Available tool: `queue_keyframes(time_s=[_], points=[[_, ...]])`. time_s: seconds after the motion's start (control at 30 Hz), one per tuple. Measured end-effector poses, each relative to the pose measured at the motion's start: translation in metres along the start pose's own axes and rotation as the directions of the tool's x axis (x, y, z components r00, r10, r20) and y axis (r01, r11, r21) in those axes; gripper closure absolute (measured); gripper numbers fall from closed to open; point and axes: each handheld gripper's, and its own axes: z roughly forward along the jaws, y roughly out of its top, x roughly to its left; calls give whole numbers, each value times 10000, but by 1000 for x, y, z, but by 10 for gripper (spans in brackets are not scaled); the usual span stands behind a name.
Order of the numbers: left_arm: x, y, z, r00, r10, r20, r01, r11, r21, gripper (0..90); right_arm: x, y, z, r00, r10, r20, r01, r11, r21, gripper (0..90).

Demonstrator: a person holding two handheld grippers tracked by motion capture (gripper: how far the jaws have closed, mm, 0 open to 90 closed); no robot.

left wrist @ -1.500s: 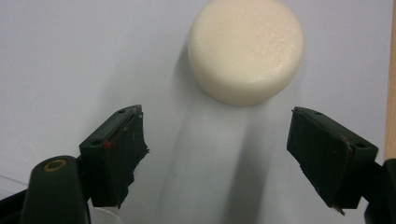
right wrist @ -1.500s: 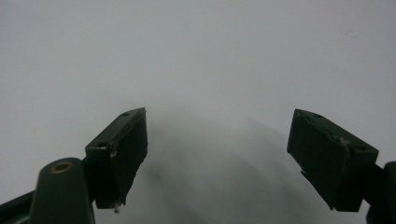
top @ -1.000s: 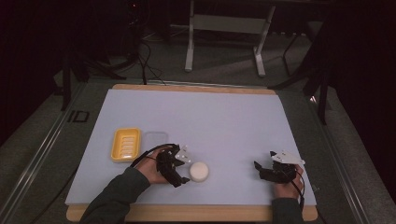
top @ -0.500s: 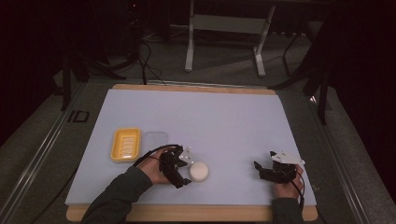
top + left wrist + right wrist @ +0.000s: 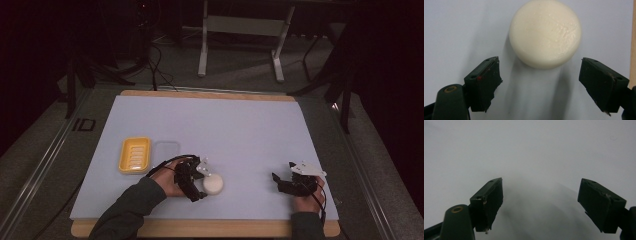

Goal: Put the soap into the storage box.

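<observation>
My left claw [image 5: 200, 181] is spread wide near the desk's [image 5: 240, 130] front edge, left of centre, with the round white soap bar [image 5: 213, 184] lying just ahead of its tips, untouched. My right claw [image 5: 282, 182] rests spread open near the front right corner. A yellow soap dish [image 5: 134, 154] sits toward the left edge.

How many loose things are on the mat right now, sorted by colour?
White: 1, the round soap, lying ahead of the open left gripper, untouched.
Yellow: 1, the dish.
Clear: 1, a lid beside the dish.
Total: 3.
</observation>
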Motion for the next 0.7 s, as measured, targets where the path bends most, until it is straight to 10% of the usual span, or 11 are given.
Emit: queue_keyframes(time_s=[0.7], points=[[1, 13, 11, 9995, 243, 188, -252, 9982, 536, 154, 1, 0, 1, 10000, -51, 10, 51, 10000, 66, 199]])
